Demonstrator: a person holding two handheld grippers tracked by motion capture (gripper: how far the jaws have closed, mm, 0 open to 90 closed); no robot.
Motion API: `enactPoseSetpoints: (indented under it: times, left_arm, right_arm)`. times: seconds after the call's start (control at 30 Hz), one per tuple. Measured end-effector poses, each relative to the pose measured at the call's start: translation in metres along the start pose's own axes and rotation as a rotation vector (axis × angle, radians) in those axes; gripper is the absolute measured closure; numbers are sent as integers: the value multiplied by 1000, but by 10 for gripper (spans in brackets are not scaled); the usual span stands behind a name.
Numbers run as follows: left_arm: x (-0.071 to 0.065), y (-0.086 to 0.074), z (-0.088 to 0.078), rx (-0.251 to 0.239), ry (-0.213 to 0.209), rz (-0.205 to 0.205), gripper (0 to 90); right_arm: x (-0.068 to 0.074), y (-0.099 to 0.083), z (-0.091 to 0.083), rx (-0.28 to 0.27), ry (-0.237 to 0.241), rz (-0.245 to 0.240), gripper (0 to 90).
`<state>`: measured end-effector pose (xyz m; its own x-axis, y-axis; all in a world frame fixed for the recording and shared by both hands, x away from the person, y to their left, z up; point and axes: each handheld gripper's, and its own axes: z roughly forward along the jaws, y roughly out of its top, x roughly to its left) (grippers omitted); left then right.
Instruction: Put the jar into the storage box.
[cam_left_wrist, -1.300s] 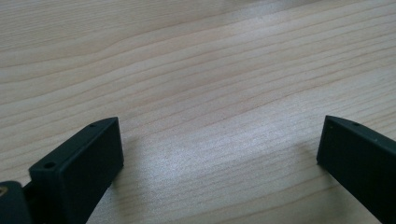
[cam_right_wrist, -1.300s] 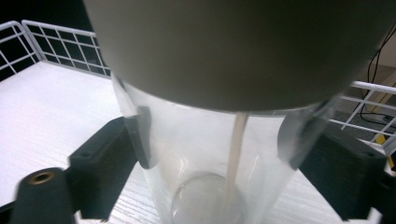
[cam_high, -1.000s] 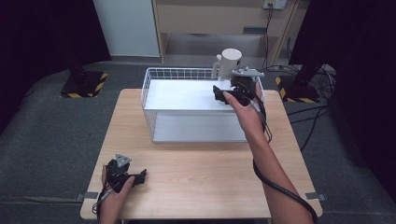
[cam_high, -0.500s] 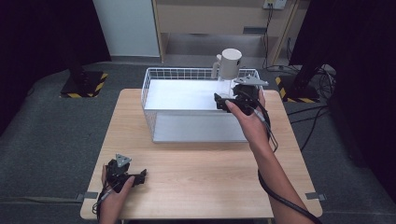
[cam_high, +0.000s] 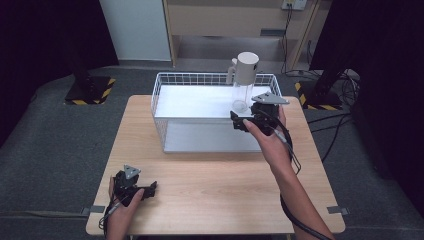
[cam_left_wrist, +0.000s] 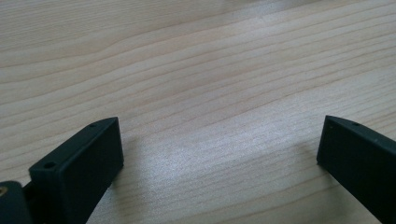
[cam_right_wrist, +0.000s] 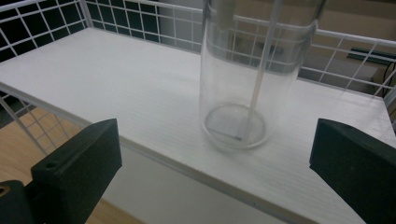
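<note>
A clear glass bottle (cam_high: 242, 92) with a white lid (cam_high: 246, 67) stands upright at the right end of a white wire basket (cam_high: 200, 76). My right gripper (cam_high: 239, 122) hovers at the basket's near right side, open, a short way in front of the bottle and not touching it. In the right gripper view the bottle (cam_right_wrist: 243, 93) stands on the basket's white floor (cam_right_wrist: 116, 79), beyond the wide-apart jaws of my right gripper (cam_right_wrist: 217, 135). My left gripper (cam_high: 149, 190) rests open on the table near its front left; in its own view my left gripper (cam_left_wrist: 219, 123) holds nothing.
The basket takes up the far middle of the wooden table (cam_high: 215, 190). Its wire walls (cam_right_wrist: 46, 18) rise around the white floor. Black stands with striped bases (cam_high: 87, 92) sit on the grey floor beyond the table. A cable (cam_high: 292, 160) trails from my right gripper.
My right gripper has drawn back toward the near side, away from the bottle. The bottle has stayed in place. My left gripper has not moved.
</note>
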<state>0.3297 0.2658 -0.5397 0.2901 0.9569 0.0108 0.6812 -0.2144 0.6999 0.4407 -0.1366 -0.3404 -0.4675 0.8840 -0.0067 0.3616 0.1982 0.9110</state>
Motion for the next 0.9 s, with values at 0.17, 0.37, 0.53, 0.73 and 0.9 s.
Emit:
enactPoseSetpoints:
  times: [0.17, 0.37, 0.53, 0.73, 0.9]
  left_arm:
    - [0, 0, 0, 0, 0, 1, 0]
    - [0, 0, 0, 0, 0, 1, 0]
    - [0, 0, 0, 0, 0, 0, 0]
    - [0, 0, 0, 0, 0, 0, 0]
    - [0, 0, 0, 0, 0, 0, 0]
  right_arm:
    - [3, -9, -4, 12, 6, -13, 22]
    - [5, -22, -8, 31, 9, -29, 21]
    - [6, -33, -13, 43, 19, -30, 21]
    - [6, -33, -13, 43, 19, -29, 21]
    - [6, -55, -21, 69, 28, -6, 22]
